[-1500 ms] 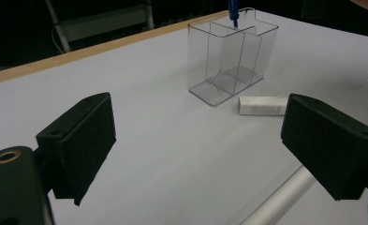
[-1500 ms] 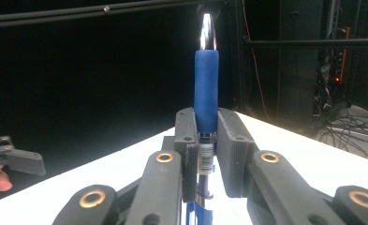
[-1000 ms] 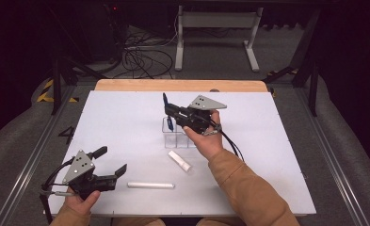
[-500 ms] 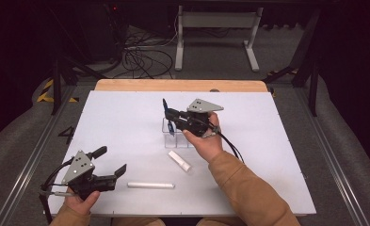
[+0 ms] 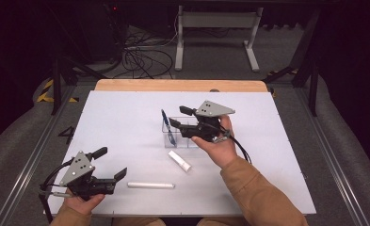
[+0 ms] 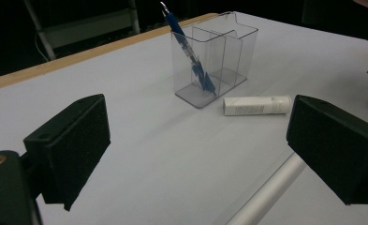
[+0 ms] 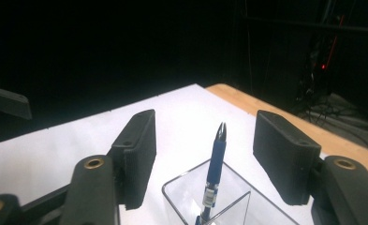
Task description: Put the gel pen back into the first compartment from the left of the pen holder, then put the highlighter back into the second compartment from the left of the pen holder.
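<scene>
So the table is a white top with a light wood strip along the far edge, at 12 o'clock. Sitting on it near the middle there's a clear plastic holder with compartments. Just toward 6 o'clock from that lies a short white tube at an angle, close to the holder but not touching. Further out around 7 o'clock lies a long silvery white stick, flat and roughly parallel to the near edge.
</scene>
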{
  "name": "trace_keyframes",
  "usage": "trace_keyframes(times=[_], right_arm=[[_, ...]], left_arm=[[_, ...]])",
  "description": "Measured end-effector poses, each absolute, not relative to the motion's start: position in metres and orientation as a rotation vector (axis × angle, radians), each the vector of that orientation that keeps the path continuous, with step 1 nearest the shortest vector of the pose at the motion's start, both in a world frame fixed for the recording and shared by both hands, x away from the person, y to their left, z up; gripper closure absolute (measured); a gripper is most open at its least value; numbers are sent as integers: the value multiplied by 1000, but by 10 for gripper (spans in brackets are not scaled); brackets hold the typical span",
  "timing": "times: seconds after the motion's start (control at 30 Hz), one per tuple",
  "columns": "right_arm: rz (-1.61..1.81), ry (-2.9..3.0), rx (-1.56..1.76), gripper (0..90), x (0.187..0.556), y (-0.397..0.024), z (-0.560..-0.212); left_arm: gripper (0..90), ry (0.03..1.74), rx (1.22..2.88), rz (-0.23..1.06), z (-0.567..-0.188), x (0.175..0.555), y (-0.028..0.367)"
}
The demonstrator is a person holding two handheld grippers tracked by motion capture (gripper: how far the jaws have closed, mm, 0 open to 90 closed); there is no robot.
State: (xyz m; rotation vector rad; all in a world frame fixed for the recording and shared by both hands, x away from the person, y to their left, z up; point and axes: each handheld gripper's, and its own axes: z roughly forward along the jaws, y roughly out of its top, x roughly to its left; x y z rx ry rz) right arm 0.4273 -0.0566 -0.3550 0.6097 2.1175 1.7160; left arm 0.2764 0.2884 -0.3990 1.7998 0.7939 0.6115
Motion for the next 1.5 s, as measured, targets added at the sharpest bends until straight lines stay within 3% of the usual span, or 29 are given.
trace_keyframes(times=[0.53,0.9,1.5], right_arm=[[1719,2079,605,317,417,-81,-343],[1676,2061,642,268,395,-120,-344],[1551,2001,735,249,367,-198,-390]], left_arm=[[89,783,1815,614,-397,277,287],[102,768,1832,601,-395,279,283],[118,745,1867,579,-384,283,275]])
